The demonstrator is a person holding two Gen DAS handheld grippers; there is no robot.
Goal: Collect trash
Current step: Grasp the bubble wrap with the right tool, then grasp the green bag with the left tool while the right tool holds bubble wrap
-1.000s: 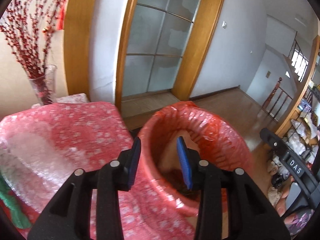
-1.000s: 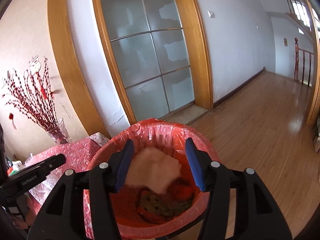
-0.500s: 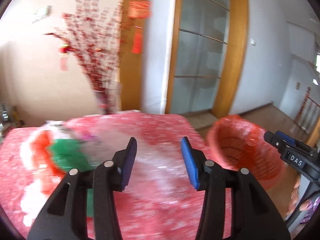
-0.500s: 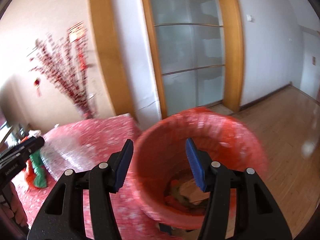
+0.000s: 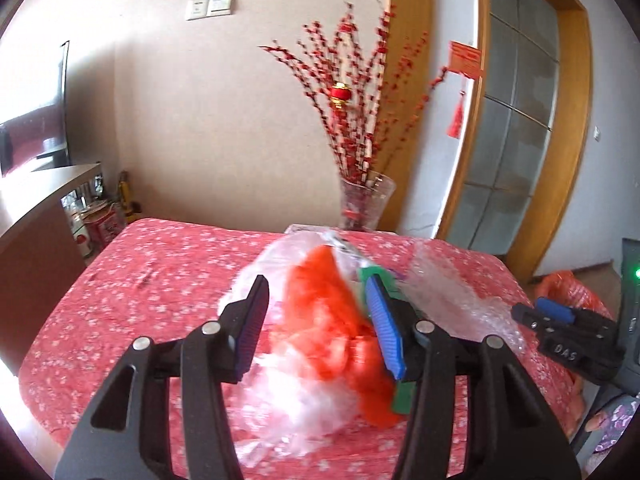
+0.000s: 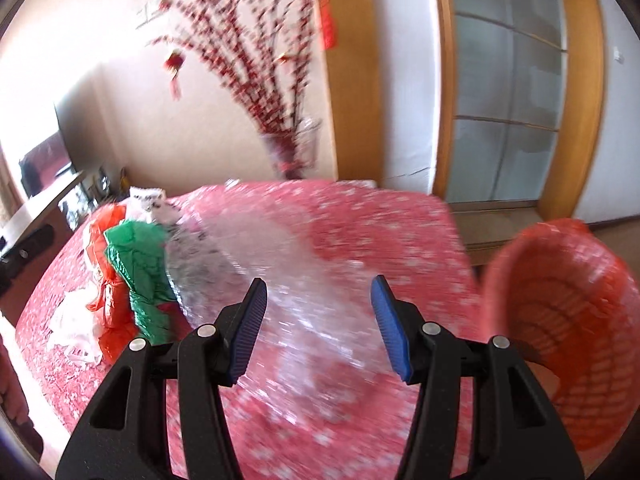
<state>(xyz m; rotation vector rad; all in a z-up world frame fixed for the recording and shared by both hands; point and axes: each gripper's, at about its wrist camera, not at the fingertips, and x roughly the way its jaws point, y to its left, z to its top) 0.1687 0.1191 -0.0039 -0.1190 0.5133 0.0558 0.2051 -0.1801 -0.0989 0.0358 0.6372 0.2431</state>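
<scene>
Materials and finishes as I see them from both wrist cameras

Table cloth (image 5: 152, 272): red, white-flecked, matt fabric look. Orange bag (image 5: 332, 320), green bag (image 6: 138, 264), white bag (image 6: 74, 328): thin crinkled plastic film. Bubble wrap (image 6: 280, 288): clear, glossy, bumpy plastic. Bin liner (image 6: 560, 304): thin orange plastic over a lattice-walled basket. Left gripper (image 5: 316, 332) and right gripper (image 6: 318, 328): matt black plastic arms, blue ribbed pads, silvery metal rivets. Vase (image 5: 366, 204): clear glass. Door frame (image 5: 560, 152): glossy varnished wood.
</scene>
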